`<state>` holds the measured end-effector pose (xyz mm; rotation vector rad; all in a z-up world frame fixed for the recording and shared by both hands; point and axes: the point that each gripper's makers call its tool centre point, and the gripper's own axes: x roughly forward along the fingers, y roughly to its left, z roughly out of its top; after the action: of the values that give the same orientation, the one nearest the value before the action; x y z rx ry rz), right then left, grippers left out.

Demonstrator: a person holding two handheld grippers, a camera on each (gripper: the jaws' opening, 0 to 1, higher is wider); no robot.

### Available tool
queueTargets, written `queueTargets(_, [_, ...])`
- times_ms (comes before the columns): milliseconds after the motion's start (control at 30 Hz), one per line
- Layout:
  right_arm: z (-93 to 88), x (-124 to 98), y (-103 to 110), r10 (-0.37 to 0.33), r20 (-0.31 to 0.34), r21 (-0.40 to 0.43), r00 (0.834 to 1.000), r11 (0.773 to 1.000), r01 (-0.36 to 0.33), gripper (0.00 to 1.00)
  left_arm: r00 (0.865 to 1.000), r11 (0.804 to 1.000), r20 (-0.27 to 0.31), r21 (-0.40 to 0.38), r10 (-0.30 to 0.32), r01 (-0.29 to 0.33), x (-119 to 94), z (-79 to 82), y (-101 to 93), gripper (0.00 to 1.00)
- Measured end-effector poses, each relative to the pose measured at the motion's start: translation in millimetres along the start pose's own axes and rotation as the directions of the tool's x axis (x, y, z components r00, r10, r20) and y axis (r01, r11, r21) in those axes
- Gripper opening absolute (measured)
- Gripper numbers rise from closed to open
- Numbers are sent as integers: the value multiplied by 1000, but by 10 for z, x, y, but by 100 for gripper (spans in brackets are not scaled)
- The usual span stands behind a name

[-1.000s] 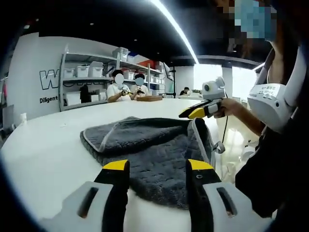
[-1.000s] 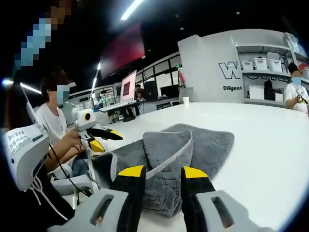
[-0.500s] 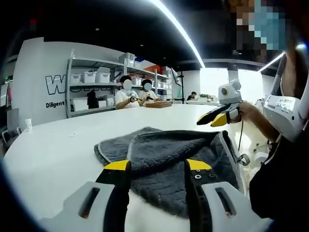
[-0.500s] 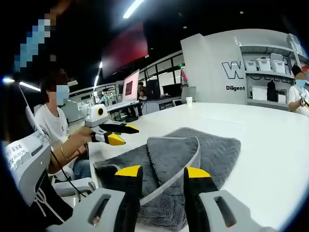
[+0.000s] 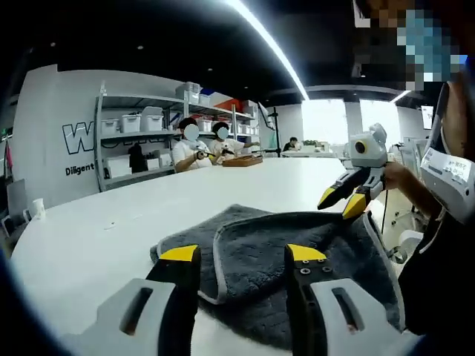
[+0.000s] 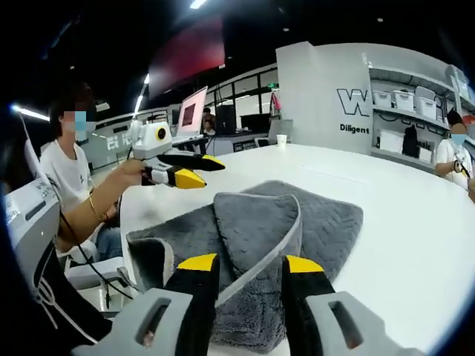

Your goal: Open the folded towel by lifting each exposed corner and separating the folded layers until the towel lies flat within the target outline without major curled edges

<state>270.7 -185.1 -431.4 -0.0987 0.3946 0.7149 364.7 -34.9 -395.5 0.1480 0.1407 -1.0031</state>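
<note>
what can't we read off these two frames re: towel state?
- Target outline: none discernible on the table in the left gripper view, or it is under the towel.
- Towel's near edge: hidden behind the left gripper in its view, and behind the right gripper in its view.
- Number of folded layers: only the top flap shows; what lies beneath is covered.

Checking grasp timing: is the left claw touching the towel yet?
Apart. The right gripper view shows the left claw open, held in the air above the gray towel, with the white table visible between them.
</note>
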Motion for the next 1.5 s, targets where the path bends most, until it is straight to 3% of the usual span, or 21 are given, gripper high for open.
queueTargets(233, [-95, -10, -42, -21, -32, -1, 999, 1000, 21, 28, 1000, 1000, -6, -28, -3, 3, 203, -9, 138, 42])
queueTargets(800, [-177, -39, -46, -18, -34, 25, 999, 1000, 19, 25, 992, 994, -109, -101, -60, 49, 630, -329, 264, 40])
queueTargets(1167, [-176, -29, -42, -1, -22, 39, 1000, 999, 2, 25, 984, 979, -154, -197, -92, 60, 737, -541, 212, 34])
queueTargets(1500, [-169, -22, -41, 9, -16, 42, 1000, 999, -9, 25, 984, 974, -152, -219, -96, 61, 741, -548, 180, 27])
